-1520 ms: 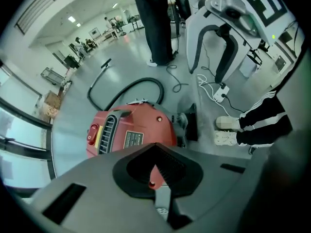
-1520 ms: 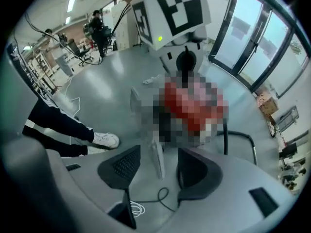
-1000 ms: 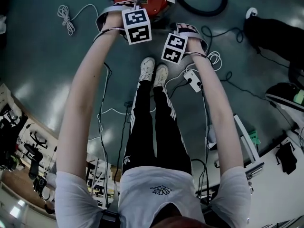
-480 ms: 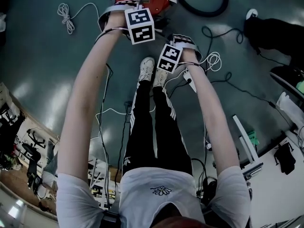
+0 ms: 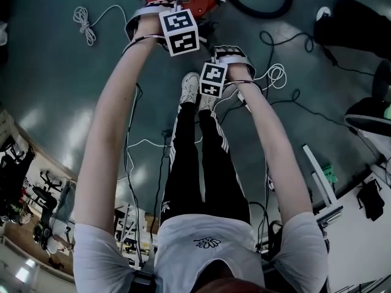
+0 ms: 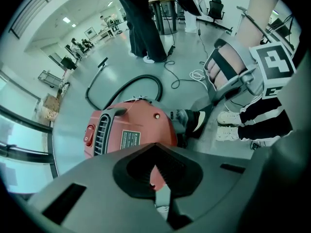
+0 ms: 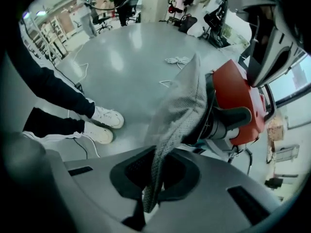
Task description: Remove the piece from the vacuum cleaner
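Right hand-held gripper [image 7: 145, 199] was pinched narrow on the grey mesh piece [image 7: 182, 106]. The fabric ran up out of the jaws to the black collar [image 7: 216, 124] on the red vacuum cleaner [image 7: 239, 87]. So the piece was at the machine's end and, as far as I could judge, not free yet. Gripping the loose tail gave something to pull on.

Left hand-held gripper [image 6: 158, 188] sat right over the vacuum's top shell with its jaws together and nothing clearly between them. Couldn't tell whether it nipped an edge. I read it as a brace so the body wouldn't slide when the right side pulled.

The person stood close, white shoes [image 5: 190, 87] just beside the vacuum and arms reaching down, with both tools at the same end of the machine.

Surface: the vacuum lay on a smooth, glossy grey floor [image 5: 55, 90]. Probably low friction, hence the brace. A black hose [image 5: 263, 8] looped beside it and white cables [image 5: 85, 23] lay scattered around.

Room: a large open workspace with chairs and racks at the edges. Another person [image 6: 141, 28] stood well off.
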### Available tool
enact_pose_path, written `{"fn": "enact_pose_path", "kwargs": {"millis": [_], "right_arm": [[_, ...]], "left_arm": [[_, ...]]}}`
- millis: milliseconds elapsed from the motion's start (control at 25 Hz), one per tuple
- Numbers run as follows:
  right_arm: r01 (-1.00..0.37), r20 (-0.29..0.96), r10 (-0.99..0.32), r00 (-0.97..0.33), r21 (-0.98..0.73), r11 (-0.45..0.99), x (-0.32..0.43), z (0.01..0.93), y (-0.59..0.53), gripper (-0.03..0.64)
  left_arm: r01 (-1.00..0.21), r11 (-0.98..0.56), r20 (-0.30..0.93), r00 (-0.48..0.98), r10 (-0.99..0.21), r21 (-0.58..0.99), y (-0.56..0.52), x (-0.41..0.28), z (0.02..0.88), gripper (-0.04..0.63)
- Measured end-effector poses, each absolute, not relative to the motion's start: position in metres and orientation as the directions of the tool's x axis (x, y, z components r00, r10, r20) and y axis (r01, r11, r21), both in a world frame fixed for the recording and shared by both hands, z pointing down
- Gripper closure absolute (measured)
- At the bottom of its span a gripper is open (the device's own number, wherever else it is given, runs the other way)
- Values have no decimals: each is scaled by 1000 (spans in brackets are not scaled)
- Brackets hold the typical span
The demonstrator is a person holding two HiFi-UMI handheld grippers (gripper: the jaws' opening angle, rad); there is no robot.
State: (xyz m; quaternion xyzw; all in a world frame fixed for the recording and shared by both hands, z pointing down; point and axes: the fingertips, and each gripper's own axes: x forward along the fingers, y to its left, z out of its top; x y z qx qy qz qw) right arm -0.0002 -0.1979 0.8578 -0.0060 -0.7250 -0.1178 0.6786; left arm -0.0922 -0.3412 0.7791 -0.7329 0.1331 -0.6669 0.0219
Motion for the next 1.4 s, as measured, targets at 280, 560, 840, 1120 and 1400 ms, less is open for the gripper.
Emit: {"fn": "enact_pose_path", "kwargs": {"millis": [280,560,840,1120,1400], "right_arm": [[-185,987,35,-154,-64,981,-4,853,-188,595],[-45,987,15,-161,-22,999,-10,849,-176,595],[-19,985,38,-168,-41,999,-9,851,-171,595],[-11,985,48,-165,-51,999,-15,851,-169,595],[13,982,63,-180,-62,998,-20,852,-164,595]], "left_arm": [[-221,-954,968,106,-228,-200,-343,-92,777,591],[-215,-956,971,92,-222,-198,-343,-92,776,591],[-223,-956,971,100,-218,-191,-343,-93,774,591],[-216,-963,978,90,-186,-163,-343,-95,774,591],[-236,-962,982,91,-163,-138,-346,-96,774,591]]}}
